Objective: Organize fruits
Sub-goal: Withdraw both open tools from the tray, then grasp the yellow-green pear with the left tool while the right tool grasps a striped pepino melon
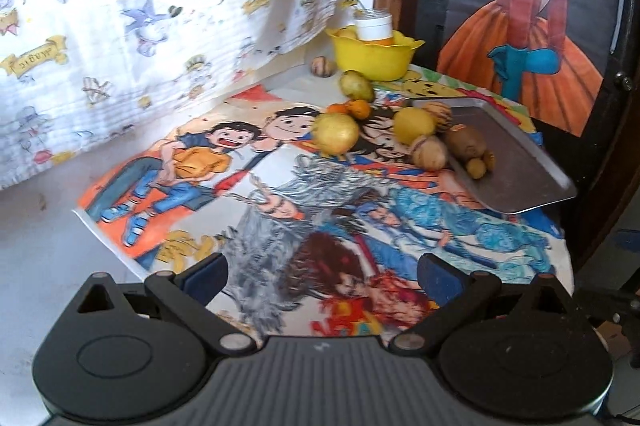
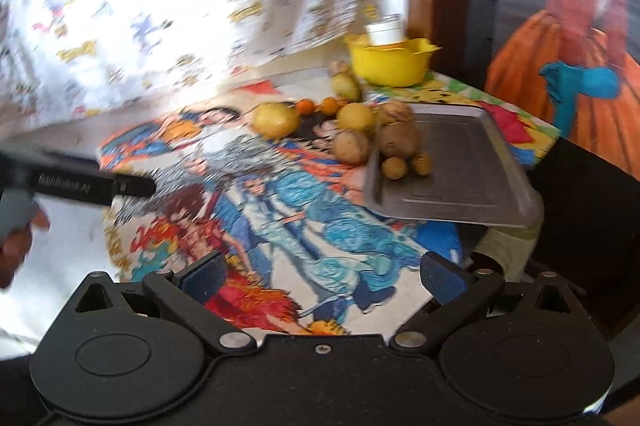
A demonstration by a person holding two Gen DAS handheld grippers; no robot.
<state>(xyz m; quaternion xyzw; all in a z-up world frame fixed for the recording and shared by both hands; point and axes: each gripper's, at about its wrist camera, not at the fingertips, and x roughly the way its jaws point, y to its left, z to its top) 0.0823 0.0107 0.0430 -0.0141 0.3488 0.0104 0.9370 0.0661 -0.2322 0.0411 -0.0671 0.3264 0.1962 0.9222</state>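
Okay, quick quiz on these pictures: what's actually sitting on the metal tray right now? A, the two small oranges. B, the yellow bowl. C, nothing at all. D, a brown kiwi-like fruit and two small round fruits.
D: on the metal tray lie a brown fruit and two small round fruits, while the oranges and yellow bowl sit off it.

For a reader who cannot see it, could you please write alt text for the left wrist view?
The open left gripper hovers, empty, over a cartoon-printed table cover. Beyond it, yellow and brown fruits cluster around the near end of a metal tray, a few resting on it, with a yellow bowl behind.
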